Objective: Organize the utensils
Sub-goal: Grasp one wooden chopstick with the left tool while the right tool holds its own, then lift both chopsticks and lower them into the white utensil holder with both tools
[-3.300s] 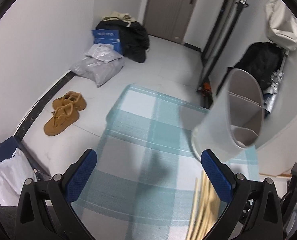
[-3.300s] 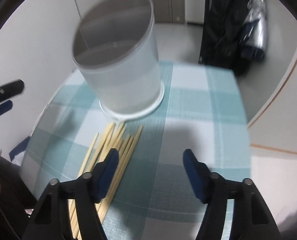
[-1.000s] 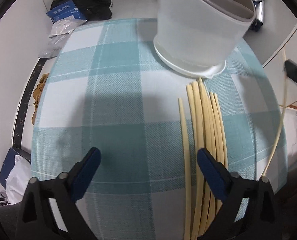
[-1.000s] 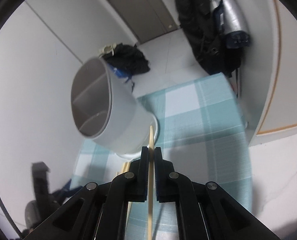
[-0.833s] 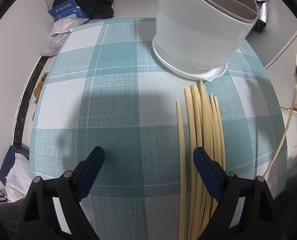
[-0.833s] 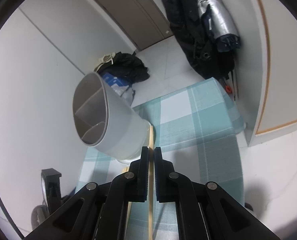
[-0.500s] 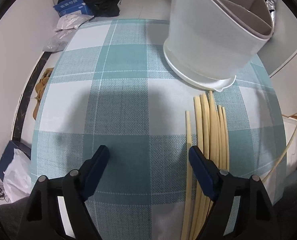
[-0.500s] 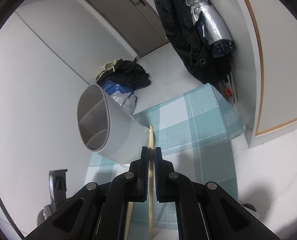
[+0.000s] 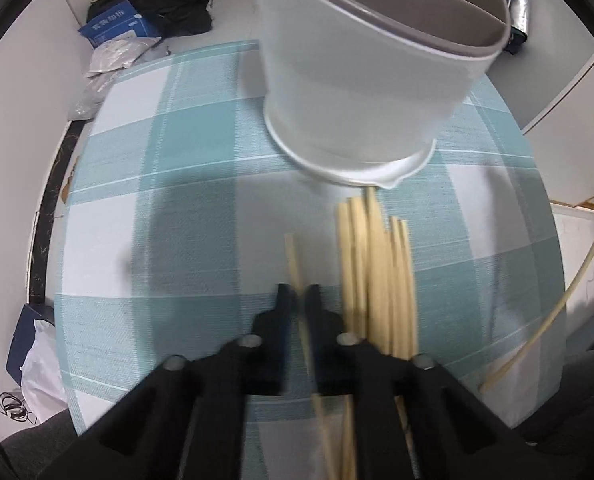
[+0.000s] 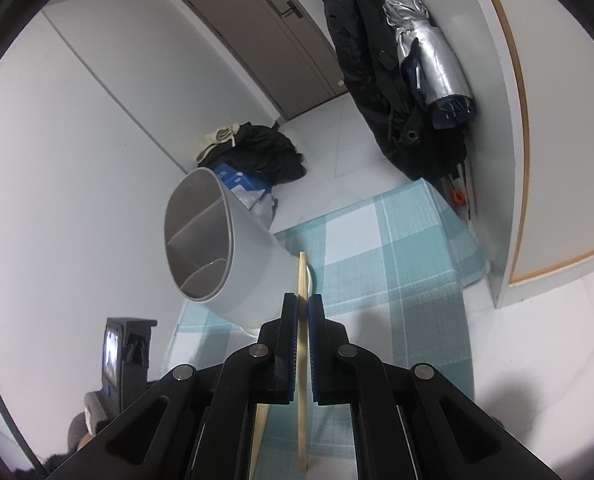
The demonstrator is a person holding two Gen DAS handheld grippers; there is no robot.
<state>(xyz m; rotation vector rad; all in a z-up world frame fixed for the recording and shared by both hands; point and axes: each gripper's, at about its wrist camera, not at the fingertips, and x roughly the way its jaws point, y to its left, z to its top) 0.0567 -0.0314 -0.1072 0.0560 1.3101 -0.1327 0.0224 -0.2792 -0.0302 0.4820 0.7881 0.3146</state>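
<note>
Two thin, light, stiff, likely slippery chopsticks, each best pinched mid-shaft: left tongs (image 9: pixel 300 294) have just closed on one (image 9: pixel 294 258) off the worktop (image 9: pixel 185 184) pile (image 9: pixel 373 272); right tongs (image 10: pixel 303 304) clamp another (image 10: pixel 301 276) beside the holder (image 10: pixel 217 248).

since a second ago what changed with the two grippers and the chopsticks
The left gripper has just been closing its jaws and now pinches the lone chopstick lying left of the chopstick pile. The right gripper kept its jaws shut on its own chopstick. The white utensil holder stays on the checked tablecloth.
</note>
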